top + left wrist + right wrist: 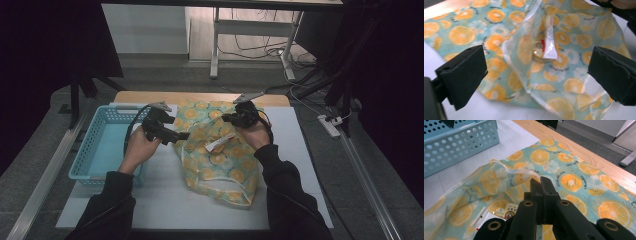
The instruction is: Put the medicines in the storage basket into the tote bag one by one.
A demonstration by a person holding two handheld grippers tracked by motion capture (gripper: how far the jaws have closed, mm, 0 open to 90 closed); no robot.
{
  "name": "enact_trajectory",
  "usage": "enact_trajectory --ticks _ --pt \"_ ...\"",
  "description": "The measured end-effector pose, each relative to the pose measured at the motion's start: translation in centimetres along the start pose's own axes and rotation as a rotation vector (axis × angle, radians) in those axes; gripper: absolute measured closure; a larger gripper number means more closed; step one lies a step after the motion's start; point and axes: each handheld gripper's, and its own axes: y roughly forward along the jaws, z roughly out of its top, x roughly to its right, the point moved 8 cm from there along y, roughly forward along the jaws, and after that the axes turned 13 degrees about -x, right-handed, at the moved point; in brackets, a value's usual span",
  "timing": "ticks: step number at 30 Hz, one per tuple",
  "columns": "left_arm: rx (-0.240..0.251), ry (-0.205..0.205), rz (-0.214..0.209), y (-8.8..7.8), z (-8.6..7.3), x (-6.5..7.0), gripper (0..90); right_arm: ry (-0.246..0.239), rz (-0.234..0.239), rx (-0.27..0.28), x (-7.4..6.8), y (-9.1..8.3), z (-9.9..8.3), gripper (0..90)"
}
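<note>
The left hand-held gripper (181, 135) is released: in the left gripper view its two black jaws stand wide apart with nothing pressed between them, and the open mouth of the orange-slice print bag (564, 62) lies just ahead of them in the gap. Through the bag's mouth a small white and red tube (549, 42) lies on a round clear lid or jar (541, 53) inside. From the high view this gripper points toward the bag's left edge, close to it but not gripping it.

The right hand-held gripper (226, 118) is clenched on the bag: in the right gripper view its jaws meet on the pale rim of the bag (524, 171), pulling that edge up off the desk (165, 200). Below the lifted rim a few small items show inside the bag, among them round badge-like pieces (504, 212).

The bag lies in the middle of the white desk, between the two grippers, its mouth toward the far side and its body stretching toward the person. A light blue perforated basket (100, 145) sits on the desk at the left, just beside the left hand (137, 150).

Both forearms, in dark sleeves, come in from the near edge. The left hand angles inward to the right, and the right hand (256, 134) reaches forward over the bag's upper right part.
</note>
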Motion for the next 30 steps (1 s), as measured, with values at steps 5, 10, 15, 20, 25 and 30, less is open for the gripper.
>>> enact_trajectory --ticks 5,10,15,20,25,30 --pt "0.017 -0.026 0.018 -1.2 -0.9 -1.2 1.9 -0.002 0.004 0.003 -0.1 -0.1 0.1 90.0" --pt "0.020 -0.039 0.042 -2.3 -1.9 -2.4 2.9 -0.004 0.008 0.002 -0.1 -0.2 0.1 90.0" --pt "0.035 -0.059 0.071 -3.3 -3.0 -3.9 1.4 -0.003 0.009 0.003 -0.1 -0.2 0.1 90.0" --pt "0.021 -0.089 0.123 -3.9 -4.5 -5.6 0.3 -0.005 0.009 0.003 -0.2 -0.2 0.2 90.0" --pt "0.016 -0.124 0.149 -4.2 -5.7 -6.9 0.3 -0.010 0.010 0.003 -0.4 -0.2 0.2 90.0" --pt "0.007 -0.155 0.158 -4.2 -6.5 -8.0 0.5 -0.012 0.009 0.003 -0.4 -0.2 0.2 90.0"
